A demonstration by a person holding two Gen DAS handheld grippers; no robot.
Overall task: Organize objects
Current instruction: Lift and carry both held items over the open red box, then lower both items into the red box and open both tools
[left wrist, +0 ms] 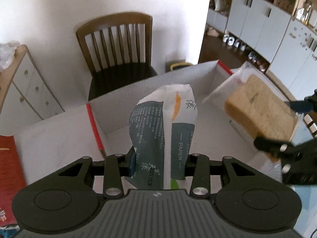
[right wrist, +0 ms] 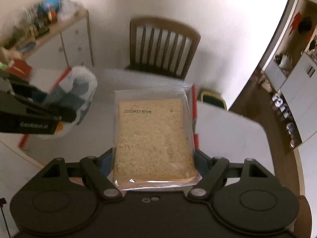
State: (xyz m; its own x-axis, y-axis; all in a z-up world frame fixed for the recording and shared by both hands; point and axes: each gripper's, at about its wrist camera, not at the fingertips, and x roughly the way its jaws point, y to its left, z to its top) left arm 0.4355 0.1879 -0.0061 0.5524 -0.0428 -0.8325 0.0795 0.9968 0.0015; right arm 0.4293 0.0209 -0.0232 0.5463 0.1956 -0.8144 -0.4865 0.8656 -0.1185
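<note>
My left gripper (left wrist: 159,164) is shut on a soft paper tissue pack (left wrist: 164,130), white and teal, held upright above an open white box (left wrist: 150,87) with red edges. My right gripper (right wrist: 153,158) is shut on a bagged slice of bread (right wrist: 152,138) in clear plastic, held over the box's right side. The bread (left wrist: 257,107) and right gripper (left wrist: 285,136) also show in the left wrist view at the right. The tissue pack (right wrist: 79,97) and the left gripper (right wrist: 49,109) show in the right wrist view at the left.
A wooden chair (left wrist: 118,53) stands behind the box against a white wall. A red box (left wrist: 10,170) lies at the left. A drawer cabinet (left wrist: 29,87) stands far left. The round white table (right wrist: 233,134) carries the box. White cupboards (left wrist: 267,23) stand at the right.
</note>
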